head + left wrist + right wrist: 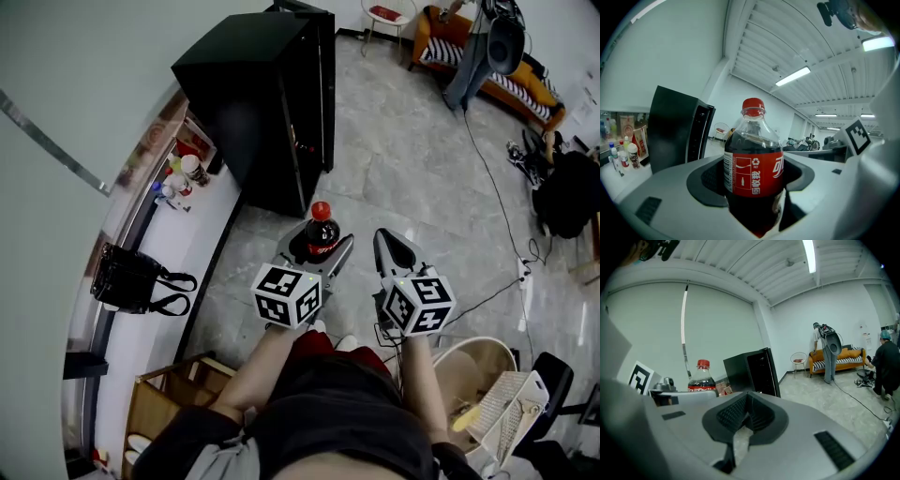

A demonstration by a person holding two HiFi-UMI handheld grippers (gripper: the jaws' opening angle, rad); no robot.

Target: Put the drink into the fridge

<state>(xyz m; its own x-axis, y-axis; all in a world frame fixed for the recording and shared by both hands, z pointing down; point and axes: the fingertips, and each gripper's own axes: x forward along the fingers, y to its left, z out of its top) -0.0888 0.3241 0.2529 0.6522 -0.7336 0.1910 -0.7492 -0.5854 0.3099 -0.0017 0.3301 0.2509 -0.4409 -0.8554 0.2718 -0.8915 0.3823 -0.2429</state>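
Observation:
A cola bottle (321, 234) with a red cap and red label stands upright between the jaws of my left gripper (317, 251), which is shut on it above the floor. In the left gripper view the bottle (753, 168) fills the middle, pressed by both pads. The small black fridge (267, 103) stands ahead against the white wall, its dark door closed; it also appears as the fridge (677, 133) at left and the fridge (752, 371) in the right gripper view. My right gripper (396, 251) hangs beside the left one, jaws together and empty, and its view catches the bottle (702, 378).
A white counter (173, 253) runs along the left wall with cups and small bottles (178, 178) and a black handbag (127, 279). An orange sofa (487, 66) and a standing person (469, 56) are far back. Cables cross the marble floor (506, 225). A white basket (483, 384) sits at right.

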